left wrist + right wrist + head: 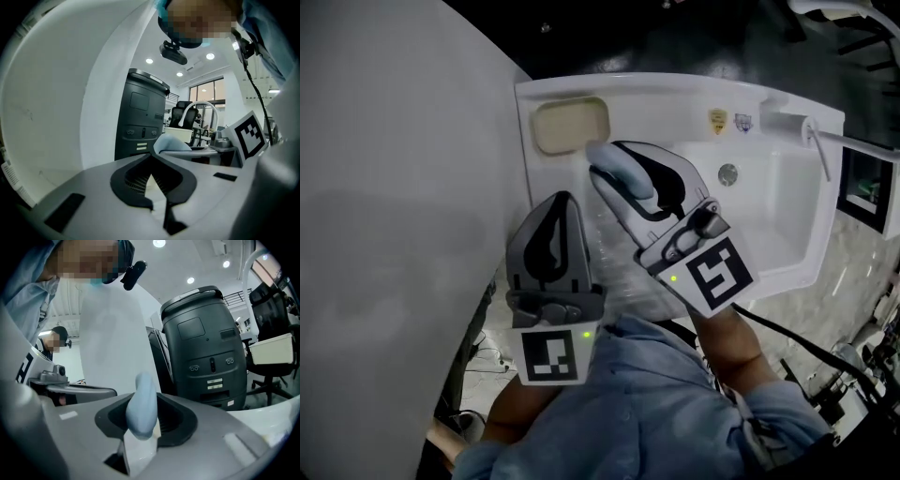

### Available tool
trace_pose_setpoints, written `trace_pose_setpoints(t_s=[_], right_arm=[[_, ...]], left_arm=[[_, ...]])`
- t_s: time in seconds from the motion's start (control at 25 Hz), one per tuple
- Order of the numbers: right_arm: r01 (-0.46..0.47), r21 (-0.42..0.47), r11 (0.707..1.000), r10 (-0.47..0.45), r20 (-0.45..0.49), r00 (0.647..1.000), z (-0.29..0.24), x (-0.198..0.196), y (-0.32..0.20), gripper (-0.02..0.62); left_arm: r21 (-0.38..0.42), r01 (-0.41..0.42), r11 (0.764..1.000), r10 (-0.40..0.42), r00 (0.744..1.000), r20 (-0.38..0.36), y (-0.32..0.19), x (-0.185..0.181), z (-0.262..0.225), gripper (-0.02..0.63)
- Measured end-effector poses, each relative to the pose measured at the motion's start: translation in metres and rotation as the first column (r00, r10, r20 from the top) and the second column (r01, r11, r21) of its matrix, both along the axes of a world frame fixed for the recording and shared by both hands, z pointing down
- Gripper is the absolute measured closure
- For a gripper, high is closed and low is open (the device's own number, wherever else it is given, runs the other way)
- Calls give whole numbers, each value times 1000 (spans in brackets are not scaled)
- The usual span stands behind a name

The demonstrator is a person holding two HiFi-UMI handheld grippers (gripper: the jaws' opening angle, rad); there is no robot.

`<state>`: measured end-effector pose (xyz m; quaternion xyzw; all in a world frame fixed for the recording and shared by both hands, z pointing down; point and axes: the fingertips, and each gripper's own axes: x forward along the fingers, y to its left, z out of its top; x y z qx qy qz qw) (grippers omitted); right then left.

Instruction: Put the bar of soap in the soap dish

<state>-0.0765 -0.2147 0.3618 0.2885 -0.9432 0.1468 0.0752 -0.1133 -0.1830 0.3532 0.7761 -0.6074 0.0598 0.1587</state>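
Observation:
A cream soap dish (570,126) sits empty on the back left corner of the white sink (787,187). My right gripper (617,176) is shut on a pale blue bar of soap (615,165), held just right of and slightly nearer than the dish. In the right gripper view the soap (142,405) stands on edge between the jaws of that gripper (143,425). My left gripper (563,201) hangs nearer, in front of the sink's left edge, shut with nothing in it. In the left gripper view its jaws (151,176) meet, and the soap (171,142) shows beyond them.
A drain fitting (727,173) is in the sink's back wall, and a metal rail (821,139) runs off its right side. A large white curved panel (394,206) fills the left. A dark grey machine (206,348) stands behind. Cables lie on the floor (844,356).

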Motion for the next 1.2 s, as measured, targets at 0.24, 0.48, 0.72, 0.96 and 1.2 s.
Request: trace_pose_setpoints(t_s=[0.24, 0.48, 0.72, 0.96, 1.2], right_arm=[[6, -22, 1000, -6, -8, 1000, 19, -9, -13, 474], [9, -17, 1000, -11, -101, 995, 48, -17, -30, 474], [21, -22, 1000, -24, -140, 990, 67, -26, -43, 474], [55, 0, 998, -53, -263, 963, 87, -31, -45, 474], [65, 47, 997, -41, -403, 914, 101, -38, -42, 472]], left_arm=[[-29, -34, 999, 34, 999, 0, -4, 4, 7, 601], [-45, -48, 998, 48, 999, -11, -9, 6, 15, 601], [-59, -65, 996, 65, 998, 4, -10, 7, 18, 601], [-65, -72, 995, 72, 997, 5, -9, 7, 20, 601], [-66, -68, 996, 68, 998, 1, -10, 7, 21, 601]])
